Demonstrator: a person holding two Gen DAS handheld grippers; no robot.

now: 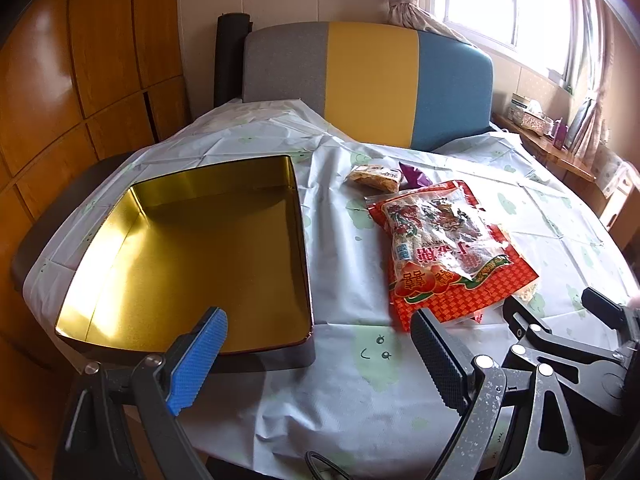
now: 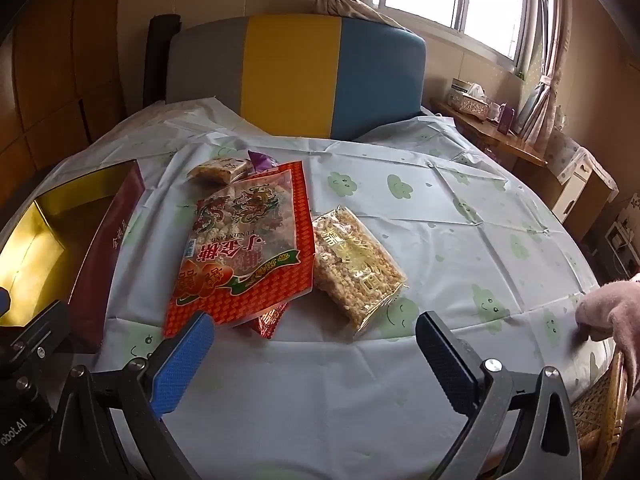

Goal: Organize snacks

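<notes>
A big open tin box (image 1: 192, 256), gold and shiny inside and dark red outside, sits at the left on the bench (image 1: 344, 392). The bench has a pale blue plastic cloth with little green cloud faces. Nothing is inside the tin box.

The left gripper (image 1: 320, 360) hangs over the near edge of the bench, just right of the tin box's near corner. Its jaws are wide apart and hold nothing. One finger has a blue pad (image 1: 196, 360) and the other has a black pad (image 1: 438, 360).

To the right of the tin box, with a gap of cloth between them, lies a big red snack bag with a clear window and a dragon picture (image 2: 248, 248). Behind the bag, farther from the tin box, are a small clear pack of puffed rice cake (image 2: 220, 170) and a purple wrapper (image 2: 260, 160). Right of the red bag, and touching its edge, lies a clear pack of golden puffed rice bars (image 2: 356, 268). A small shiny red packet (image 2: 270, 320) pokes out from under the red bag's near edge.

The right gripper (image 2: 316, 356) hangs near that side of the snacks, farther right of the tin box. Its jaws are wide apart too, with nothing in them.
</notes>
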